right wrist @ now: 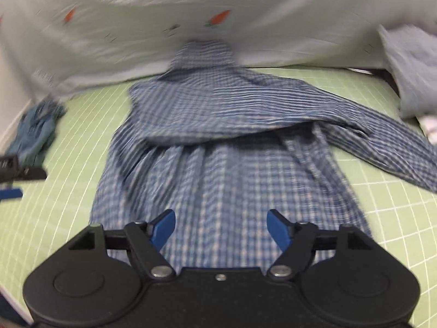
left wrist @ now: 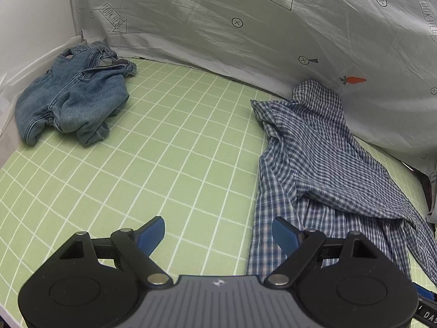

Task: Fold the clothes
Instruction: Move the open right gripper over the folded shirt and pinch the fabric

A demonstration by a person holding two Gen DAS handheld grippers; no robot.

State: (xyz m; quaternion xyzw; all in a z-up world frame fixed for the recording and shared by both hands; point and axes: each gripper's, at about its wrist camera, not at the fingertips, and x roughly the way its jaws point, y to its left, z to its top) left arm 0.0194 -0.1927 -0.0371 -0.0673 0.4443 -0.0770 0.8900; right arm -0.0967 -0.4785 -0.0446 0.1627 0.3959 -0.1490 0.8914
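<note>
A blue-and-white checked shirt [left wrist: 322, 169] lies crumpled on the green grid mat [left wrist: 177, 147], at the right in the left wrist view. It fills the middle of the blurred right wrist view [right wrist: 232, 147], with one sleeve folded across its body and the other trailing right. My left gripper [left wrist: 218, 232] is open and empty, just left of the shirt's lower hem. My right gripper [right wrist: 221, 227] is open and empty above the shirt's lower part. The left gripper also shows at the left edge of the right wrist view [right wrist: 16, 175].
Crumpled blue jeans [left wrist: 73, 101] lie at the mat's far left corner, also in the right wrist view [right wrist: 38, 131]. A printed grey sheet [left wrist: 245, 27] hangs along the back. A pale blue folded cloth [right wrist: 409, 76] sits at the far right.
</note>
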